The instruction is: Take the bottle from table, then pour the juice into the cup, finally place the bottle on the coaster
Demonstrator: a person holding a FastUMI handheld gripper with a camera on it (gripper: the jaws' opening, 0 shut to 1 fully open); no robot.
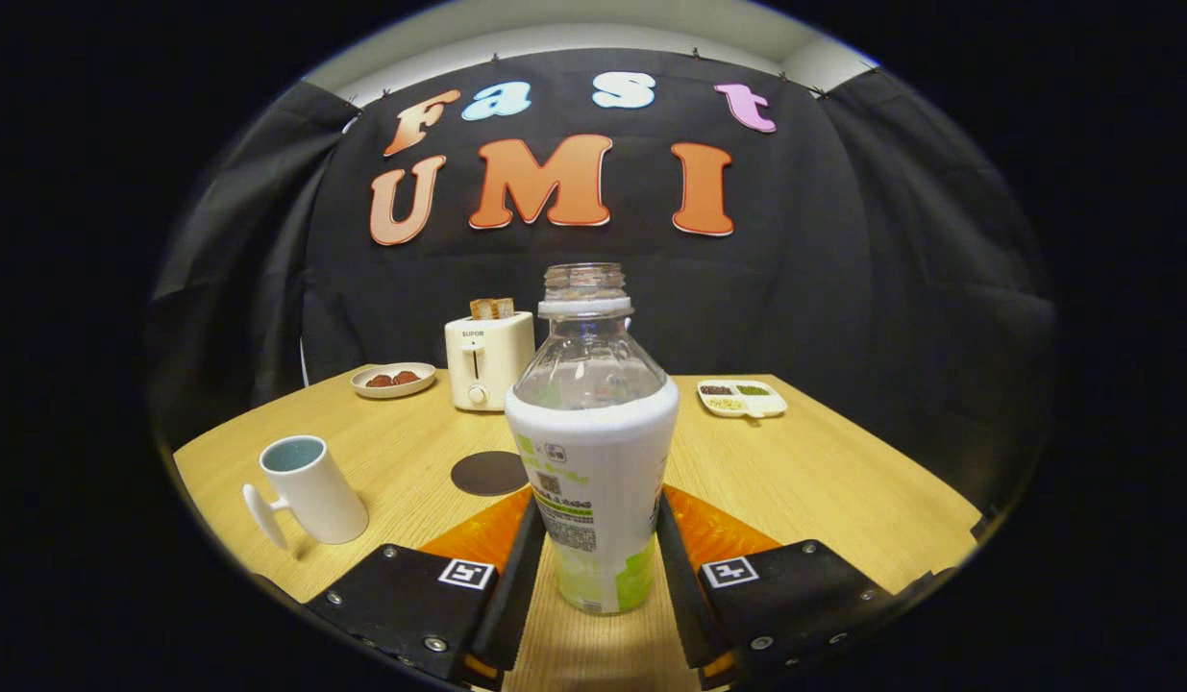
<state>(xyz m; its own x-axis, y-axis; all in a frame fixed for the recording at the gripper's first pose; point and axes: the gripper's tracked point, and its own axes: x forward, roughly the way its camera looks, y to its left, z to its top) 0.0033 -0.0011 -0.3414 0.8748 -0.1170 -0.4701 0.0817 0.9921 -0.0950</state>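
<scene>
On the wooden table (824,481), tongs (598,557) grip the (uncapped, upright) bottle (593,452) between them.

Bottle (593,452) stands upright on the wooden table (824,471), cap off, white label wrapped round its body. Gripper (593,553) fingers sit on either side of the lower label, both pressed against it. Dark round coaster (489,473) lies just beyond the left finger. White cup (309,488) stands further left, handle toward the camera. Toaster (488,360), small plate (393,381) and divided tray (742,398) sit at the far edge.
</scene>
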